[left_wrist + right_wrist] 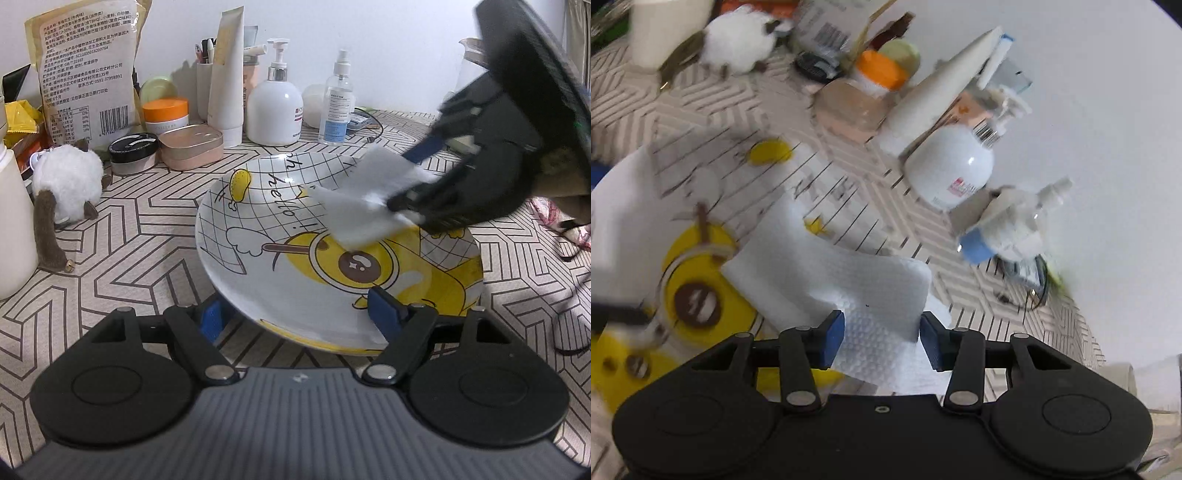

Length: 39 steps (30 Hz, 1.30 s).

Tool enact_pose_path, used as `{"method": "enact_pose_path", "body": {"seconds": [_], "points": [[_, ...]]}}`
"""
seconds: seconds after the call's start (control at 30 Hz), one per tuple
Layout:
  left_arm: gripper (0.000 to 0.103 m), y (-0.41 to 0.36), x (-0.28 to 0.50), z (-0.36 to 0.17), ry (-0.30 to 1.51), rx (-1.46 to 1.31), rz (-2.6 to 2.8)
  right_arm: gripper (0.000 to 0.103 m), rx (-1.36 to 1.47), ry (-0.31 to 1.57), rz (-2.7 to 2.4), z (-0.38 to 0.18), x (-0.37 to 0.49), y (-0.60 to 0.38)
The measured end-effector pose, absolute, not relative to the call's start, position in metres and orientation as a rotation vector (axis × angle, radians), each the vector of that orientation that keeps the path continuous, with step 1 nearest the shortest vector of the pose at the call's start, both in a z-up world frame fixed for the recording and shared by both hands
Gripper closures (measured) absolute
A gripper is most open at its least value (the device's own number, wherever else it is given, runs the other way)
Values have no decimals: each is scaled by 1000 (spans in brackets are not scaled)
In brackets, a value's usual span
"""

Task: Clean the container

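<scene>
The left gripper (299, 317) has its jaws clenched on the near rim of the plate (280, 280), holding it tilted above the patterned bench (122, 258). Farther in, the right gripper (882, 338) has its jaws grasping a folded white paper towel (849, 273) laid against the plate's printed face. Bottles and jars stand behind by the wall

White plate (258, 280) — black grid lines, yellow cartoon figure — on a beige tablecloth (140, 240) with dark geometric lines.
</scene>
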State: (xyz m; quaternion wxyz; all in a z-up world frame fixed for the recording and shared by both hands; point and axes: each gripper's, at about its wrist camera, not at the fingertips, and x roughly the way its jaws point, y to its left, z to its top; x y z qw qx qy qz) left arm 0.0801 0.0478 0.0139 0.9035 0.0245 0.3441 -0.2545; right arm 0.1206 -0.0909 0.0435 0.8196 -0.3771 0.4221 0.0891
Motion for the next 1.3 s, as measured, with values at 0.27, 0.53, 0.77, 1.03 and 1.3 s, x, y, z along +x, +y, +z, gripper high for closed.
{"method": "enact_pose_path", "body": {"seconds": [0.27, 0.53, 0.77, 1.03, 1.3], "points": [[24, 49, 80, 14, 710, 52, -528, 48, -755, 1022, 248, 53, 118, -99], [23, 49, 81, 13, 710, 51, -530, 28, -514, 1034, 216, 50, 179, -113], [20, 47, 82, 12, 711, 55, -526, 28, -385, 1012, 287, 44, 188, -109], [20, 48, 82, 12, 711, 57, -528, 42, -553, 934, 283, 44, 143, -99], [19, 47, 82, 11, 711, 56, -527, 60, -733, 872, 276, 44, 89, -105]]}}
